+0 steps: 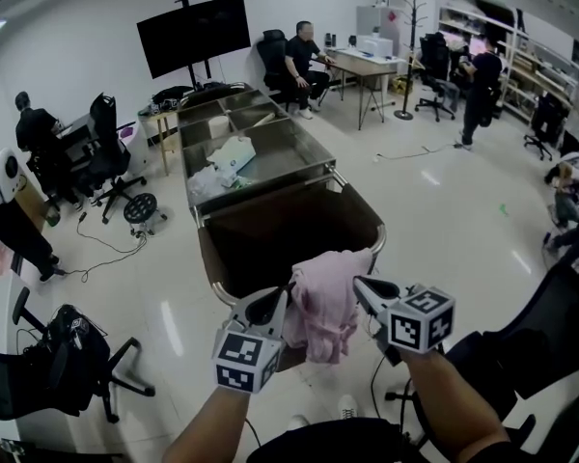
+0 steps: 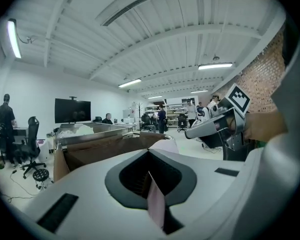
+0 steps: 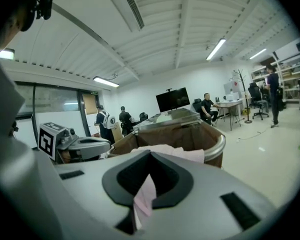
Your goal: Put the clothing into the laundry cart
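A pink garment (image 1: 323, 302) hangs between my two grippers, at the near rim of the brown laundry cart (image 1: 299, 230) with its metal rim. My left gripper (image 1: 286, 297) is shut on the garment's left side, where pink cloth (image 2: 156, 206) is pinched between its jaws. On the other side my right gripper (image 1: 359, 285) is shut on the cloth as well, with a pink fold (image 3: 144, 200) caught in its jaws. The cart (image 3: 190, 136) lies just ahead of both grippers, its inside dark and mostly hidden.
Behind the cart stands a steel table (image 1: 270, 152) with light clothes (image 1: 227, 162) heaped on it. Black office chairs sit at the near left (image 1: 68, 355) and near right (image 1: 550, 336). A TV on a stand (image 1: 195, 32), desks and several people fill the back.
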The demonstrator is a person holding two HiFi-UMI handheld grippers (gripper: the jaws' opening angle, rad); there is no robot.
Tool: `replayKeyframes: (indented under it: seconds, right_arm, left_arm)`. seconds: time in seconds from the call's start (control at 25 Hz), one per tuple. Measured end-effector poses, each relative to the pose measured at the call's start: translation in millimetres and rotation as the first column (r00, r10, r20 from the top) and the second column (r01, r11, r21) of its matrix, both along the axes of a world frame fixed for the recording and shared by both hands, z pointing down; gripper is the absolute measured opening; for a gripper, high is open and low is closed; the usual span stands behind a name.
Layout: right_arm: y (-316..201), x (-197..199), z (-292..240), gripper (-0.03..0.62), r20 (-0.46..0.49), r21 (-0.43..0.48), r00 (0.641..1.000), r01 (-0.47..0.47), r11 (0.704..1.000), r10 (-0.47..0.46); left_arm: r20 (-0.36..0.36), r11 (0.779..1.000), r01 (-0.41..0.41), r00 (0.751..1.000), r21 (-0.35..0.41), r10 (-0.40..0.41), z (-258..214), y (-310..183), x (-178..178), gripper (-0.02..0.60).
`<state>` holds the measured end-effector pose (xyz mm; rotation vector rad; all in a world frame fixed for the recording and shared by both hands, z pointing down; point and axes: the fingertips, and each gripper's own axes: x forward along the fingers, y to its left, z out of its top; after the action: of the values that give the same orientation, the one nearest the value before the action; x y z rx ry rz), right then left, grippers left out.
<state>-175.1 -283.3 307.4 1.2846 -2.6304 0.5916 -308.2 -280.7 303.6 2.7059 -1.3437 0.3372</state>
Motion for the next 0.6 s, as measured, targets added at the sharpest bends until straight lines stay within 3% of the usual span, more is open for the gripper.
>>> replayKeyframes:
  seconds: [0.6]
  right_arm:
    - [36.8,21.0,23.4,0.003,0.004,-0.018,1.0,-0.018,1.0,0.018]
  left_arm:
    - [0.023,0.996,-0.022,0.999,-0.083,0.024,39.3,33.0,9.0,-0.002]
